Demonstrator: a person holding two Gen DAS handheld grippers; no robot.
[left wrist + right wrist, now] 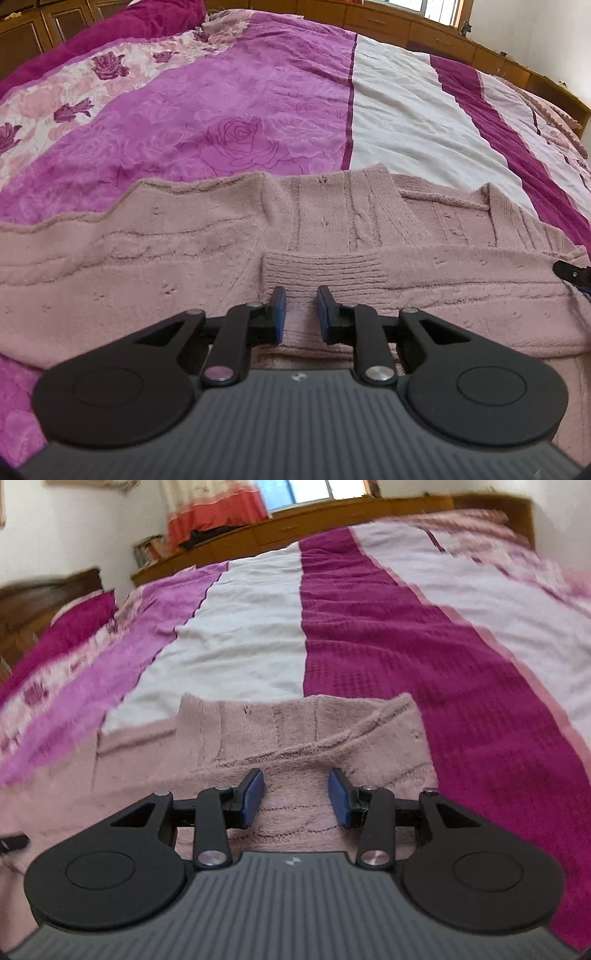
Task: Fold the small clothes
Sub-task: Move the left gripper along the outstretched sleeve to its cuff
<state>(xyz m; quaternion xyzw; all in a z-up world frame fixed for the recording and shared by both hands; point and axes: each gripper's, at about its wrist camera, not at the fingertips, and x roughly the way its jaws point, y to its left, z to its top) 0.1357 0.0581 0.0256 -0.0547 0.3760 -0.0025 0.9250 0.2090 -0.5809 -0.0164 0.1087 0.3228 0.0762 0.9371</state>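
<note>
A dusty-pink knitted sweater (184,258) lies spread on the bed, a sleeve folded across its front. My left gripper (301,295) is open, its blue pads either side of the sleeve's ribbed cuff (321,269), just above the knit. The sweater also shows in the right wrist view (295,734). My right gripper (296,779) is open over the sweater's right part, near a diagonal fold, holding nothing. The tip of the right gripper shows at the right edge of the left wrist view (572,275).
The bedspread (240,110) has purple rose, white and magenta bands (369,635). Wooden cabinets (424,26) and a window run along the far side. A dark red pillow (74,620) lies at the left by the headboard.
</note>
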